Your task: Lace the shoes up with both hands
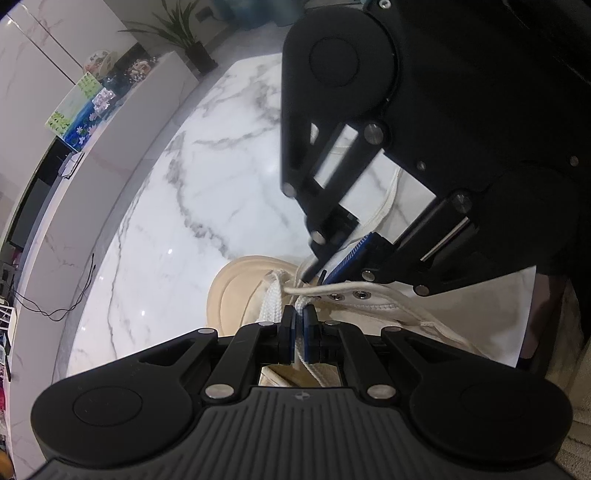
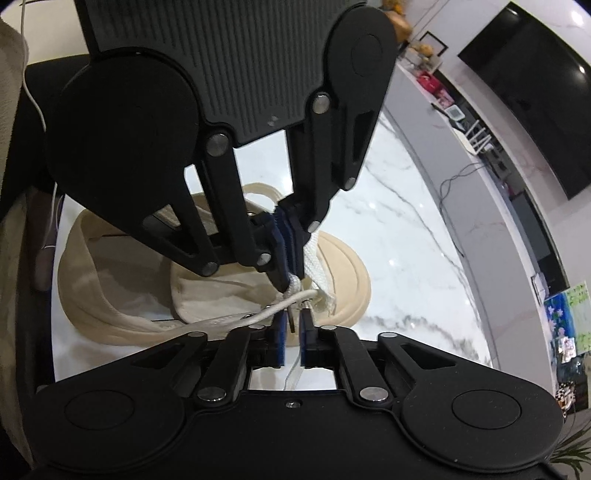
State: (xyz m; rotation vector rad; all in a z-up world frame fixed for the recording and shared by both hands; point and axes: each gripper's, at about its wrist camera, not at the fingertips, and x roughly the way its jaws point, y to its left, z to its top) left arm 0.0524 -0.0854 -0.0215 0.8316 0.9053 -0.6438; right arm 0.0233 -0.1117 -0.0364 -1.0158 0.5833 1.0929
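A cream canvas shoe [image 1: 236, 284] lies on the white marble table [image 1: 207, 192], toe away from me in the left wrist view; it also shows in the right wrist view [image 2: 122, 295]. My left gripper [image 1: 299, 314] is shut on a flat white lace [image 1: 269, 299] near the lowest eyelets [image 1: 347, 295]. My right gripper [image 2: 293, 319] reaches in from the opposite side, its jaws nearly closed around a thin round lace strand [image 2: 273, 308] with a dark tip. The right gripper shows in the left wrist view [image 1: 314, 273], the left gripper in the right wrist view [image 2: 288, 273]. The two grippers' tips almost touch.
A white counter [image 1: 122, 122] with pictures and small items runs along the table's far side. A potted plant [image 1: 184, 33] stands at its end. A dark screen [image 2: 535, 92] hangs on the wall. A black cable [image 2: 454, 206] drapes over the counter edge.
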